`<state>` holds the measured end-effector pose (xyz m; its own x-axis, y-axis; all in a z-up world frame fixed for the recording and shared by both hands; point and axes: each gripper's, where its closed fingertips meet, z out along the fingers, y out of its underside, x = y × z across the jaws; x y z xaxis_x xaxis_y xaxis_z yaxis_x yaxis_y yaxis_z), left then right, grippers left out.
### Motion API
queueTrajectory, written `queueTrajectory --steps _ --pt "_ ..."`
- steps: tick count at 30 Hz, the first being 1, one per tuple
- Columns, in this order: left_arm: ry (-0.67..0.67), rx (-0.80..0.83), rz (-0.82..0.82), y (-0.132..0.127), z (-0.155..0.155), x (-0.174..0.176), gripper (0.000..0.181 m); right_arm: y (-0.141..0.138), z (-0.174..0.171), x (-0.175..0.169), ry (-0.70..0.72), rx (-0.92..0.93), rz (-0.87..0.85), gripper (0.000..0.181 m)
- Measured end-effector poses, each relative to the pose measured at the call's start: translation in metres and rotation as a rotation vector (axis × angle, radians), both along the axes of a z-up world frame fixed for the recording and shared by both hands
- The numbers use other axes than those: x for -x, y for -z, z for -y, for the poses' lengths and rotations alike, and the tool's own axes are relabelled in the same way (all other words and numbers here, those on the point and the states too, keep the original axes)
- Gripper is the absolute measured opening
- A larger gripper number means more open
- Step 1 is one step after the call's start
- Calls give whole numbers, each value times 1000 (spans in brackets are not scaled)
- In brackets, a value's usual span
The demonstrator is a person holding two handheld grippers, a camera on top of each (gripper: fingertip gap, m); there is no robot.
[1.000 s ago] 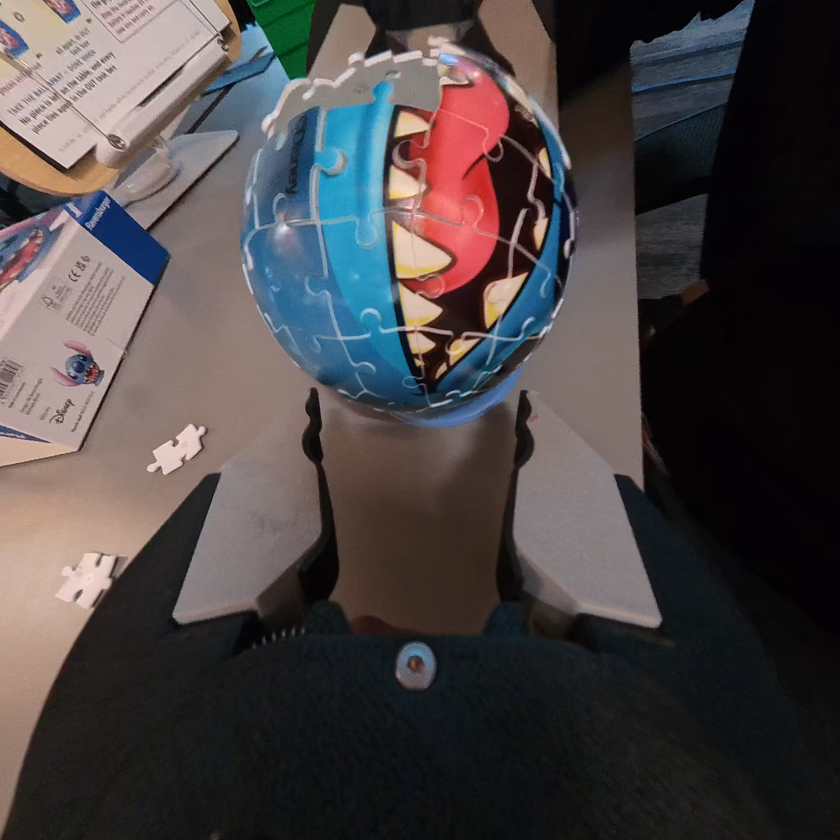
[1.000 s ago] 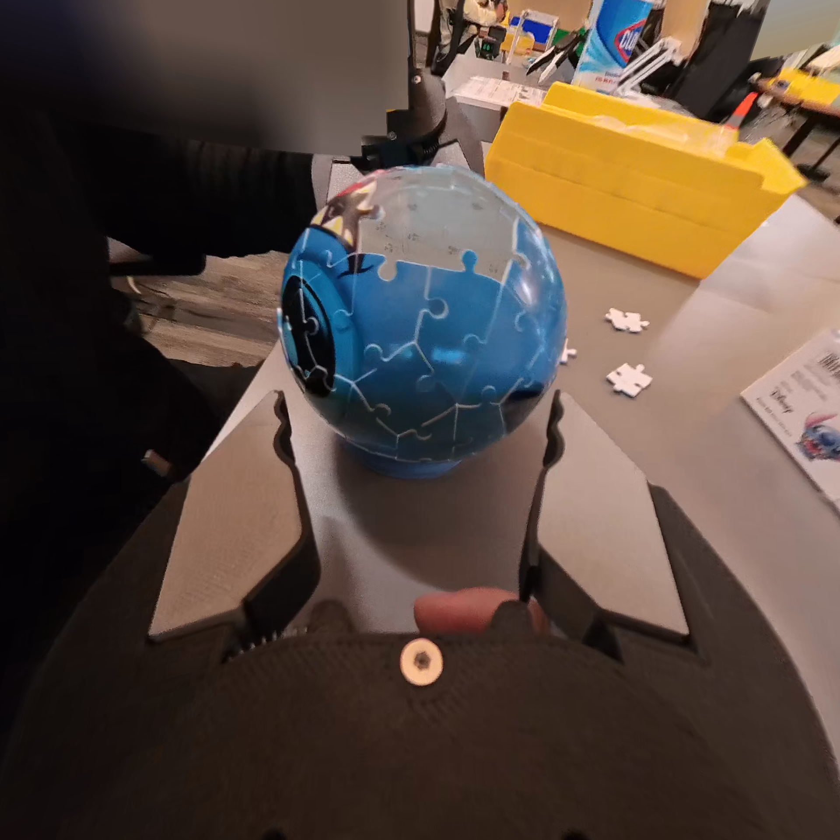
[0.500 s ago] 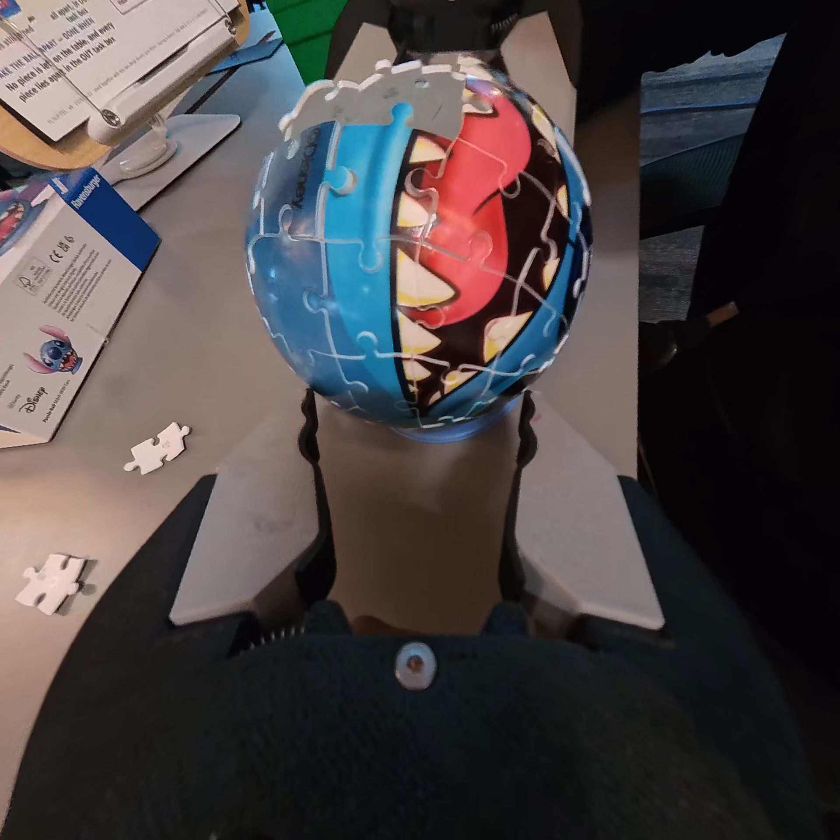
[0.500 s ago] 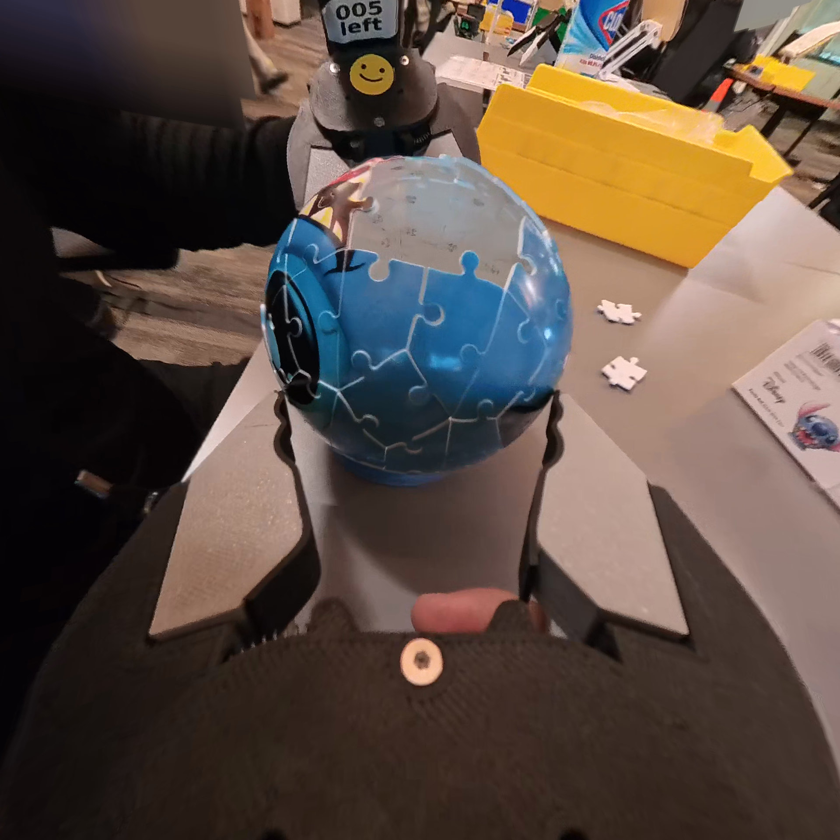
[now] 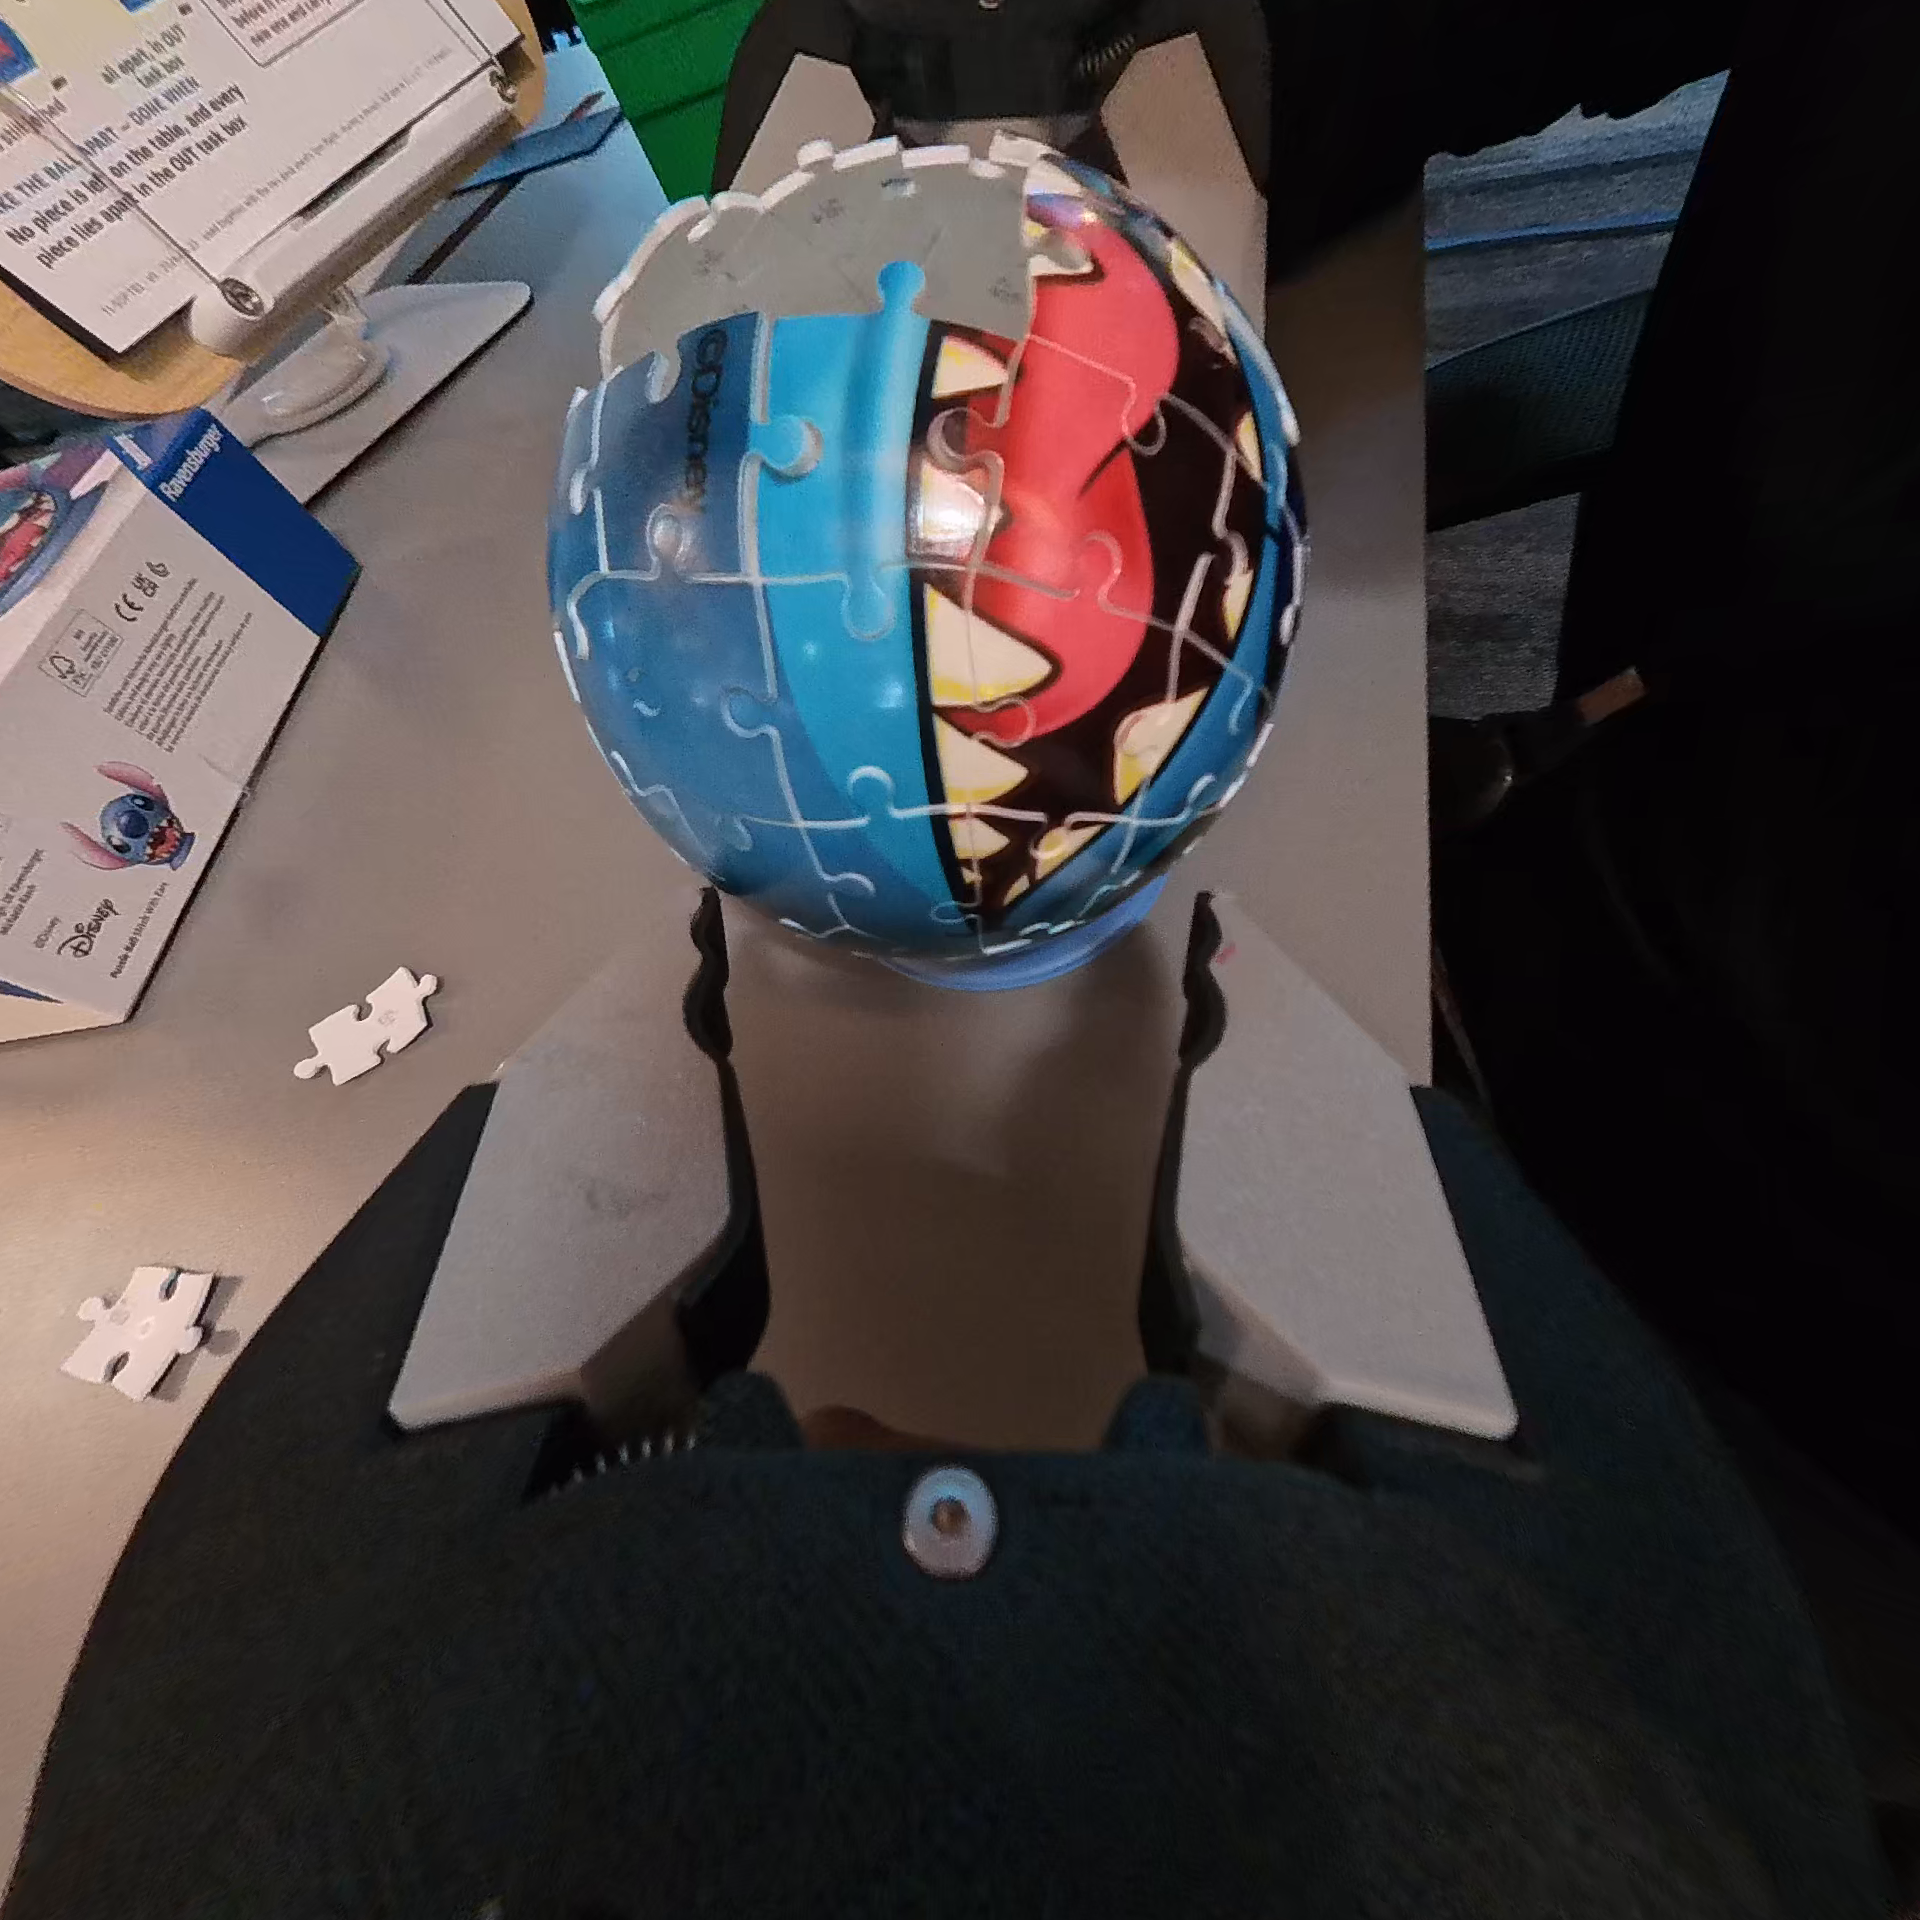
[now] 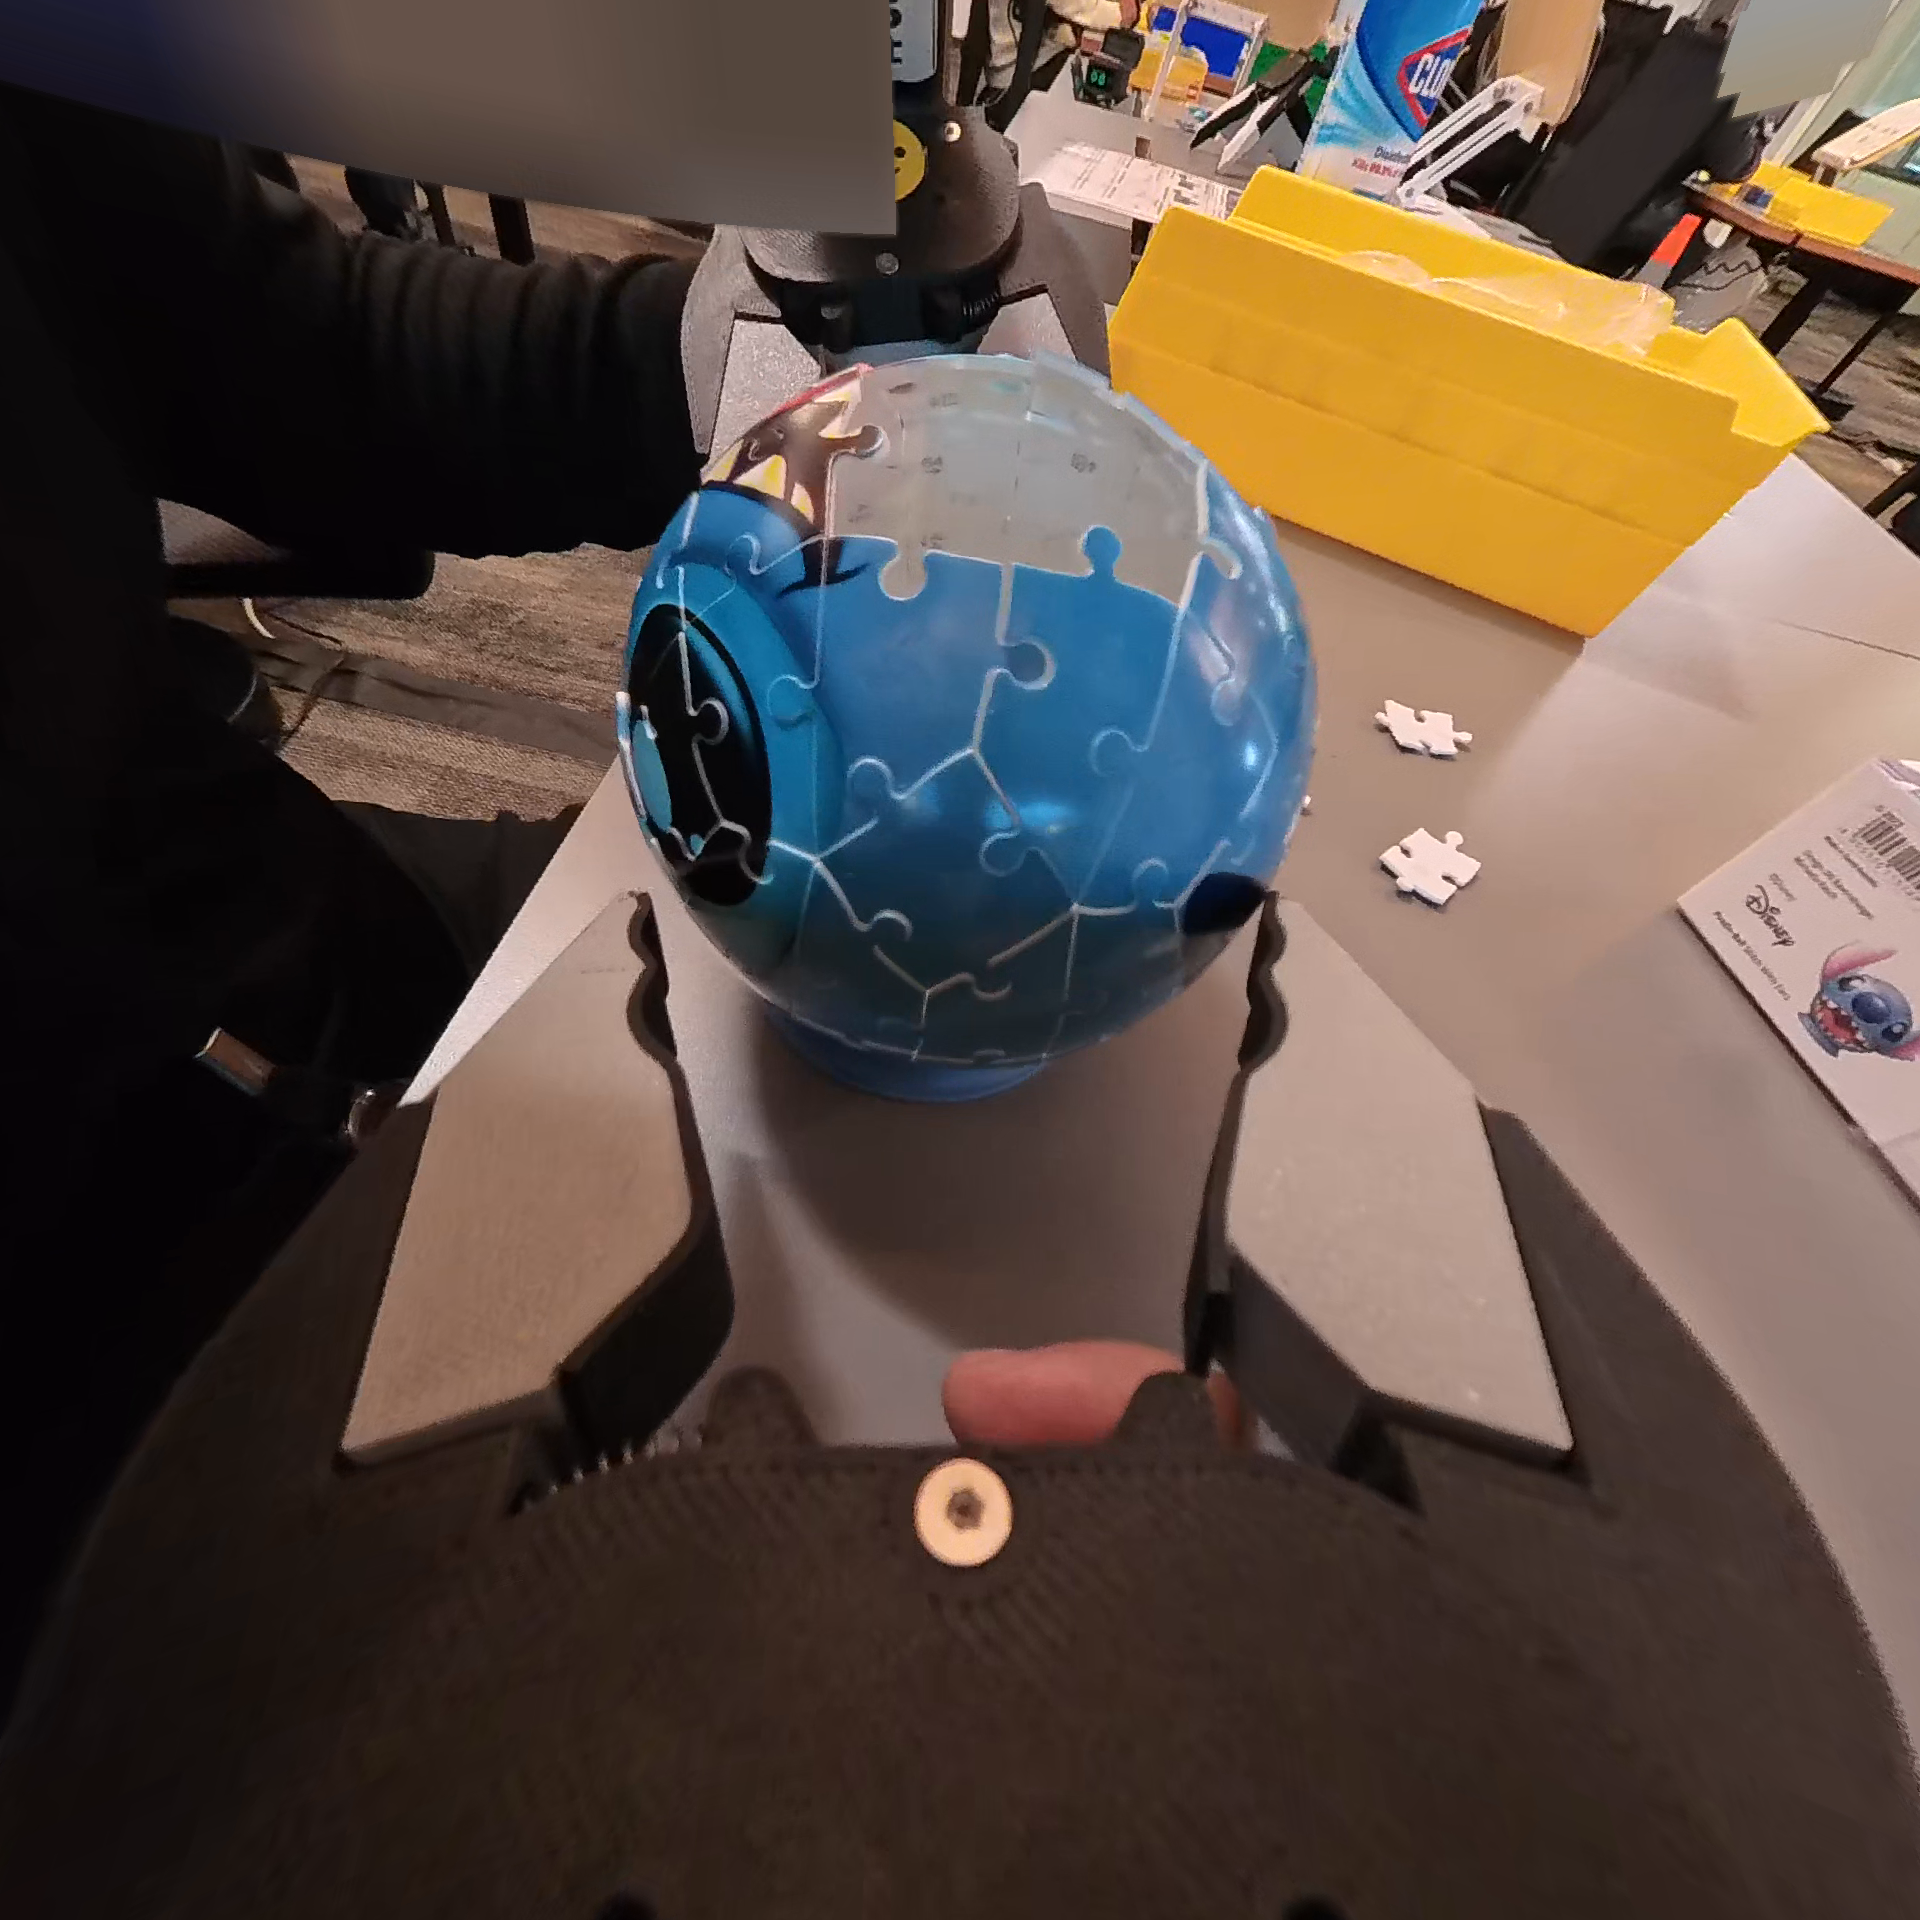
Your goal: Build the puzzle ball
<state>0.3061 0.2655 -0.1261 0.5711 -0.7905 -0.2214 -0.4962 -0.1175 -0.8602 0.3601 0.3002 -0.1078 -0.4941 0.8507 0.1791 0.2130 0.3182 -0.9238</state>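
Note:
The puzzle ball (image 5: 925,582) is blue with a red mouth and teeth, open at the top, and sits on a blue ring stand (image 5: 1029,961) near the table's right edge. My left gripper (image 5: 951,925) is open, its fingertips just below the ball's underside. The ball's blue back (image 6: 987,769) shows in the right wrist view. My right gripper (image 6: 951,925) is open, its fingertips at the ball's lower sides. Two loose white pieces (image 5: 366,1010) (image 5: 140,1330) lie left of the ball, also in the right wrist view (image 6: 1425,864) (image 6: 1421,727).
The puzzle box (image 5: 135,717) lies at the left, also at the right of the right wrist view (image 6: 1829,935). An instruction sheet on a stand (image 5: 229,156) is behind it. A yellow bin (image 6: 1444,457) stands on the table's far side. A person's dark sleeve (image 6: 364,395) is at left.
Both grippers have moved closer to the ball from opposite sides, so it looks larger in both views. The jaws stay open. The ball has not moved.

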Motion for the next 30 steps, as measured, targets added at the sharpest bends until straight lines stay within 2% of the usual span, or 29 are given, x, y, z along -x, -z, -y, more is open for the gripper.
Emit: queueTrajectory --steps 13,16,24,30 --pt "-31 -20 -3 0 -7 -2 89 0 -1 4 47 -92 -43 109" --pt "-38 26 -1 3 -7 -3 87 0 0 5 49 -85 -40 110" --pt "-36 56 22 4 -7 -4 87 -5 0 4 27 40 -15 110" --pt "-8 -49 -1 -3 -3 -1 88 -9 -1 3 9 101 -15 109"
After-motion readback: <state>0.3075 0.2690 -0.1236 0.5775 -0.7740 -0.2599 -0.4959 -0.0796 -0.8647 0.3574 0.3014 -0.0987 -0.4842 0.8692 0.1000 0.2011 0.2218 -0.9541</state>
